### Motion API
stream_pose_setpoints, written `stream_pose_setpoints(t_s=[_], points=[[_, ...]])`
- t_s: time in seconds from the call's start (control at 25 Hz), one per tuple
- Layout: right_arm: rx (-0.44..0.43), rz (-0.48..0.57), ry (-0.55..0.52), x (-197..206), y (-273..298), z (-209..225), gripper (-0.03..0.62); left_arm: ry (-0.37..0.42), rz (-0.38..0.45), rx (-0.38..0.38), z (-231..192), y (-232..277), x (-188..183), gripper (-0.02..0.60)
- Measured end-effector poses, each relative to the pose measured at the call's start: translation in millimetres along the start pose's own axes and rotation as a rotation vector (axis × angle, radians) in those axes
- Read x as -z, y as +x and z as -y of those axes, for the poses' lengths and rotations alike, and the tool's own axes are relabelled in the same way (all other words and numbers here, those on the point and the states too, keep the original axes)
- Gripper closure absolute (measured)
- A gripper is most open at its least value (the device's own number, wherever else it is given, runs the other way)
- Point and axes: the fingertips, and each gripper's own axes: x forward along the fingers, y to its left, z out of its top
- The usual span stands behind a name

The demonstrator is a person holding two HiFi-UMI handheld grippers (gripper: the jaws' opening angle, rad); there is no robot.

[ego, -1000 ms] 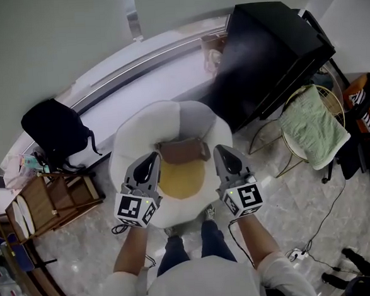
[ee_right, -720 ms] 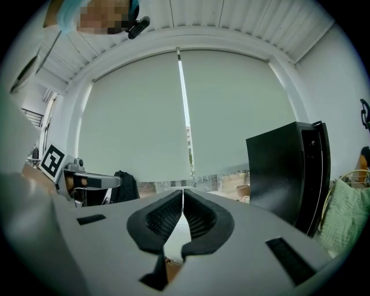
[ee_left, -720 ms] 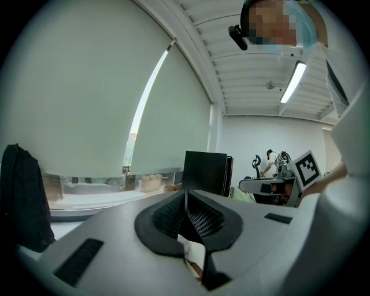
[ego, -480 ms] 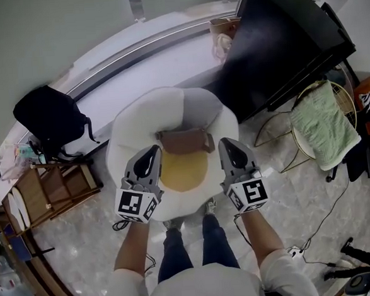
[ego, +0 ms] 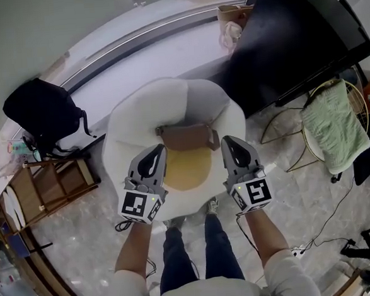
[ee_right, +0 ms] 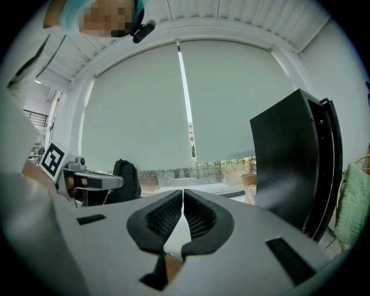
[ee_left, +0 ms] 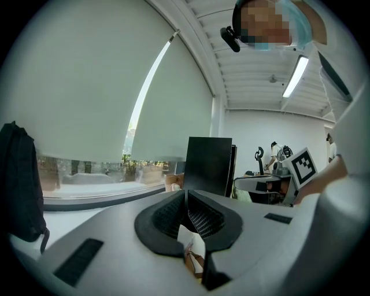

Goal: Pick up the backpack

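A brown bag [ego: 187, 137] lies on a round white seat [ego: 130, 126] with a yellow middle, straight in front of me. A black backpack [ego: 40, 113] stands at the left by the window ledge; it also shows at the edge of the left gripper view as the backpack [ee_left: 20, 185] and far off as the backpack [ee_right: 126, 179]. My left gripper [ego: 155, 154] and right gripper [ego: 230, 144] hover side by side over the seat's near edge, either side of the brown bag. Both are shut and empty, as the left gripper [ee_left: 186, 199] and right gripper [ee_right: 182, 199] show close up.
A tall black cabinet [ego: 297, 41] stands at the right behind the seat. A wooden folding chair [ego: 55, 191] is at the left below the backpack. A green towel on a wire rack [ego: 338, 127] and floor cables [ego: 305, 246] lie to the right.
Both grippers have sunk lower toward the white seat and edged closer to the brown bag. Their jaws have stayed shut.
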Motion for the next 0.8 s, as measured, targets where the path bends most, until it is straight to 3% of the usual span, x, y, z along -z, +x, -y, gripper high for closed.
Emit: stream_pose_setpoints(t_s=[0.8], points=[[-0.049, -0.037, -0.009, 108.7, 47.0, 19.1, 0.565, 0.017, -0.044, -0.021, -40.9, 40.0, 101.3, 0.54]])
